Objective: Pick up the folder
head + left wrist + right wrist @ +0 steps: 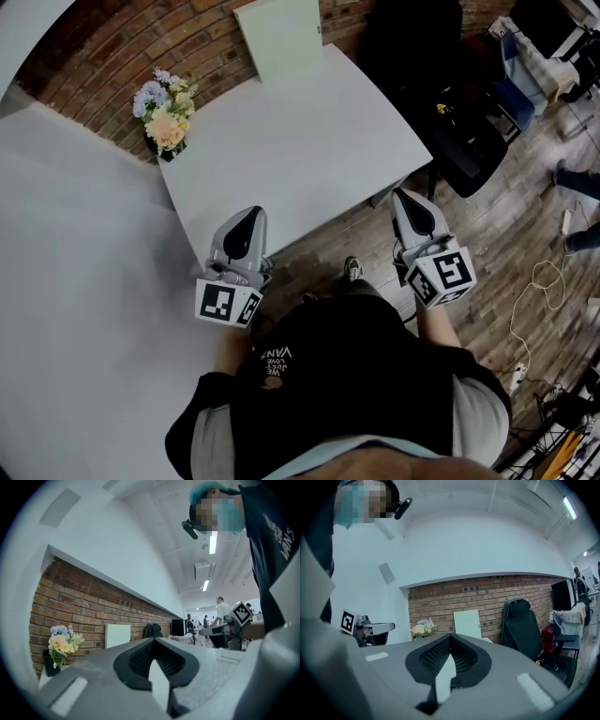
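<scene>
Now, step: the approach, as I judge it. Nothing is lifted yet, and I stand at the near edge of the white rectangular table (309,150).
Folder: the pale green flat folder (279,37) stands upright at the table's far edge against the red brick wall (103,70), well apart from both my tools.
Next move: I reckon I must reach across and part the jaws to take an edge.
Left gripper (249,217): jaws together, nothing between them.
Right gripper (405,199): jaws together, empty too.
</scene>
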The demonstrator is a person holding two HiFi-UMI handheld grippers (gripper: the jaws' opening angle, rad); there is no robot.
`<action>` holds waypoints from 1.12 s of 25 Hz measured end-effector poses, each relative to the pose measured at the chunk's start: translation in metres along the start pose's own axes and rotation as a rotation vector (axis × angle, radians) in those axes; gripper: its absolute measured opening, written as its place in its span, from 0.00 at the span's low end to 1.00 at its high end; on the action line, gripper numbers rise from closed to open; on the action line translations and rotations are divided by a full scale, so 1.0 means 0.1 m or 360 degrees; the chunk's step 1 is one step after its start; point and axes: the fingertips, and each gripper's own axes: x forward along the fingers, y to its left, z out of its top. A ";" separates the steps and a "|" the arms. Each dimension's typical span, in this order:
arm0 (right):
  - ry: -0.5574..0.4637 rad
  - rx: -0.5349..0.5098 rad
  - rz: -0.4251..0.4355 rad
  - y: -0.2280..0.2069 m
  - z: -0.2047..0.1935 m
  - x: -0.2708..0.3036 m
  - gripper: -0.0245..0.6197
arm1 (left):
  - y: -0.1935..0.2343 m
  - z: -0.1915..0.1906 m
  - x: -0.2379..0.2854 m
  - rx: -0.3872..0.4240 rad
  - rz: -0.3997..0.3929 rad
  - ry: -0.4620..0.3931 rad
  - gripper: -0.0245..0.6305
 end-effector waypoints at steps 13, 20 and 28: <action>0.0024 0.0000 0.0143 -0.70 0.08 0.31 0.04 | -0.15 -0.03 0.70 0.0012 0.0129 -0.0024 0.04; 0.0040 0.0000 0.0228 -0.96 0.10 0.44 0.04 | -0.24 -0.06 0.90 0.0003 0.0226 -0.0024 0.04; 0.0052 0.0030 0.0258 -1.11 0.05 0.57 0.04 | -0.23 -0.16 1.01 -0.0016 0.0258 0.0013 0.04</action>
